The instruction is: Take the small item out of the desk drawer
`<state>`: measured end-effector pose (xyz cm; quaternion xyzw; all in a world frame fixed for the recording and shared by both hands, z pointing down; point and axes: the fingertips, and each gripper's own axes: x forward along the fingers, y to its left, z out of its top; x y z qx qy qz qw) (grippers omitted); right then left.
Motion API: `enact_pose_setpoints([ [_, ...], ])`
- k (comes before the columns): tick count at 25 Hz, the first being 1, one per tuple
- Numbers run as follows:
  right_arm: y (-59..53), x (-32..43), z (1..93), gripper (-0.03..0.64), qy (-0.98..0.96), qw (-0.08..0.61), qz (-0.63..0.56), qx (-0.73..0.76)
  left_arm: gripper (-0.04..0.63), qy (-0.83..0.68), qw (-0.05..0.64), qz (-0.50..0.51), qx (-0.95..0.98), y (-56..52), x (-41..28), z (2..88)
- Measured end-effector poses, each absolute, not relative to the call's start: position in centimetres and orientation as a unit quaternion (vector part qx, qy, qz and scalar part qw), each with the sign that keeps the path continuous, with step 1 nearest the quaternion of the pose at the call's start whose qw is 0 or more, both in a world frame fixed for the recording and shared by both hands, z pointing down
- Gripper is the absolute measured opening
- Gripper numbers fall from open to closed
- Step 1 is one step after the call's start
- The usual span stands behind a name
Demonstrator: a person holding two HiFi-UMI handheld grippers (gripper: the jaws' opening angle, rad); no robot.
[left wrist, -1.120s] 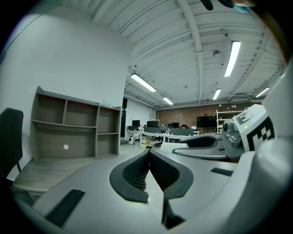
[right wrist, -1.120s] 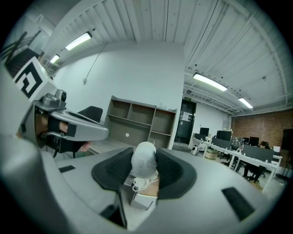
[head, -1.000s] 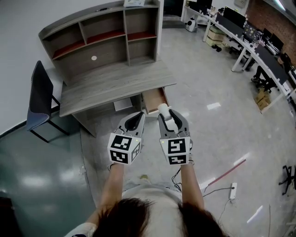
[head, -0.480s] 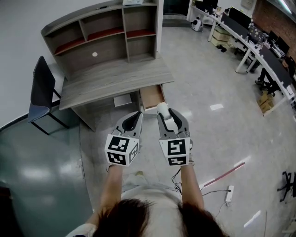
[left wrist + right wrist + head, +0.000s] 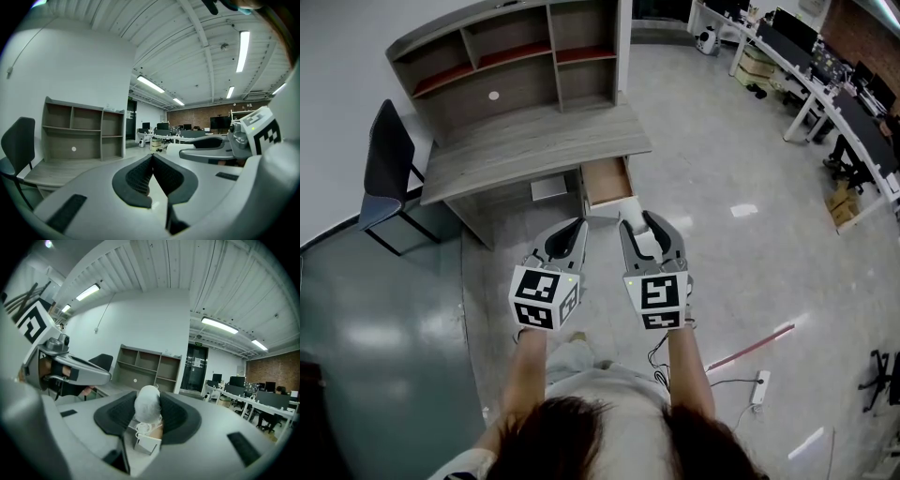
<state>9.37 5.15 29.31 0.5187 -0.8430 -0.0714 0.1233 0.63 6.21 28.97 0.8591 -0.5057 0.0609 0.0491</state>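
Note:
My right gripper (image 5: 637,221) is shut on a small white rounded item (image 5: 630,215), held in the air over the floor a short way in front of the open desk drawer (image 5: 607,181). In the right gripper view the white item (image 5: 147,408) sits squeezed between the dark pads (image 5: 176,416), with a small pale box hanging under it. My left gripper (image 5: 578,228) hovers beside it on the left, shut, its pads (image 5: 136,176) meeting at the tip with nothing between them. The grey desk (image 5: 534,150) carries a shelf unit at its back.
A dark chair (image 5: 384,173) stands left of the desk. A power strip (image 5: 759,386) with cables and a red rod (image 5: 750,349) lie on the shiny floor at my right. Rows of office desks (image 5: 825,94) fill the far right.
Both grippers have drawn back from the desk together, the right one still carrying the white item. The desk and open drawer now sit farther from the fingertips.

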Motion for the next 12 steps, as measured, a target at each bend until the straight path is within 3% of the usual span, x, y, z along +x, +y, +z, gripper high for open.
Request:
enact_pose_setpoints([
  [12,7.5,10.4,28.5,0.166,-0.847,0.115,-0.082,0.512,0.017,-0.504,0.047,0.062,0.860,8.5,2.2,28.7],
])
